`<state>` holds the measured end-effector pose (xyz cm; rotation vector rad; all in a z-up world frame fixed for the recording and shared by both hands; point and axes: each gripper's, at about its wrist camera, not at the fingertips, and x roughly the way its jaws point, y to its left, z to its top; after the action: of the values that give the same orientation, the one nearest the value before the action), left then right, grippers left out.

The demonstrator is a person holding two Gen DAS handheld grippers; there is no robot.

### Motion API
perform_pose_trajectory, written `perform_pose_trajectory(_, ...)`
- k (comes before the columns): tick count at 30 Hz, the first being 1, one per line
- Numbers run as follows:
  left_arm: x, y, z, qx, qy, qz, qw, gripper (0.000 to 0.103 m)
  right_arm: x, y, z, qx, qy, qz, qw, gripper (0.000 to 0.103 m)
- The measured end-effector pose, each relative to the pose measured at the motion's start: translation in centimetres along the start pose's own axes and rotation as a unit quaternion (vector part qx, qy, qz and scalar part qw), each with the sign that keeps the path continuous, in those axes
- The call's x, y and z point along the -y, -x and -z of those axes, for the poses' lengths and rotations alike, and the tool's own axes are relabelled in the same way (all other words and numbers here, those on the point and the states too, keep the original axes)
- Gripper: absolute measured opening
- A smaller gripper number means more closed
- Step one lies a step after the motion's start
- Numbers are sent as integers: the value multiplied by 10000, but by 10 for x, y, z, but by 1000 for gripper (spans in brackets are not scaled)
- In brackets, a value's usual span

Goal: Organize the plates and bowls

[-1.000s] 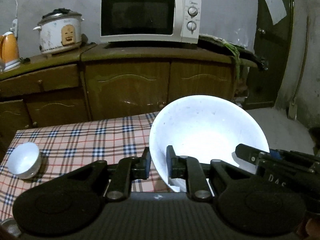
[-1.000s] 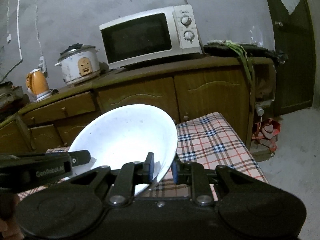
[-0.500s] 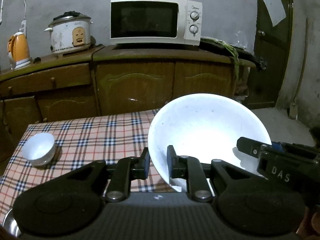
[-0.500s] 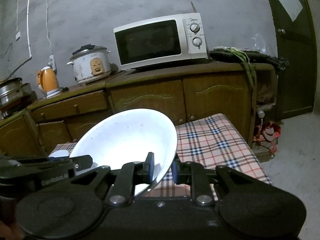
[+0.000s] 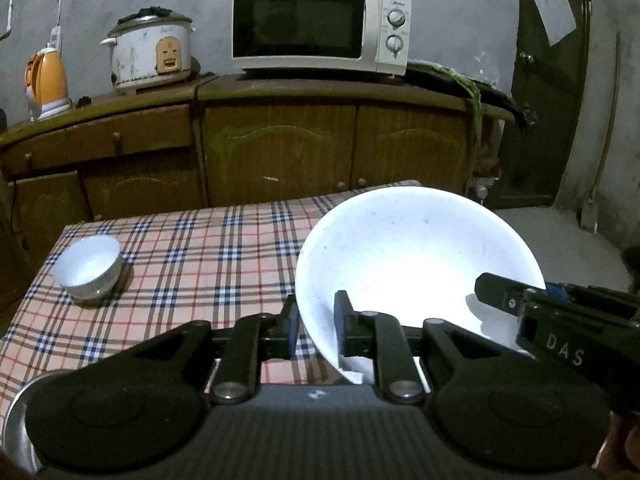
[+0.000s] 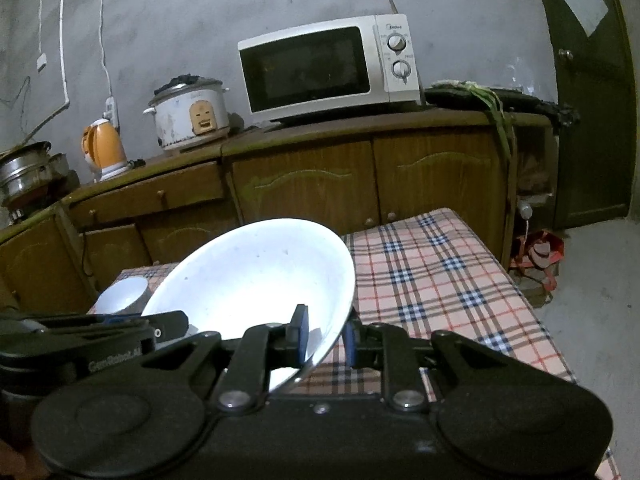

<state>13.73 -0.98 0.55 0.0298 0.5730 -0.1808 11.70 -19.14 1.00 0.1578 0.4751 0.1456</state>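
You hold the large white bowl (image 5: 416,256) by its rim with both tools: your left gripper (image 5: 316,324) has its jaws clamped on the near left edge, and your right gripper (image 6: 324,334) has its jaws clamped on the near right edge, so the bowl hangs tilted above the checked desk (image 5: 208,256). The small white bowl (image 5: 87,270) stands upright near the desk's far left corner, well apart from the big one, with bare cloth between them. In the right wrist view the desk's right side (image 6: 452,280) lies bare up to its edge, with floor beyond. A metal rim (image 5: 14,424) shows at the left view's lower left corner. The wooden cabinet (image 5: 280,152) stands just behind the desk's far edge.
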Motion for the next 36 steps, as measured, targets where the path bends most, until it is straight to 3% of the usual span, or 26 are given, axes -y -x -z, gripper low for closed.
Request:
perform_pose_trajectory(21, -2, -39, 79, -966, -143, 86, 9952, 19, 17, -27, 97, -1012, -259, 224, 9943, 24)
perform_pose_trajectory(36, 9, -39, 89, -915, -513, -130, 9944, 21, 23, -35, 110, -1220, -334, 242, 9917, 24)
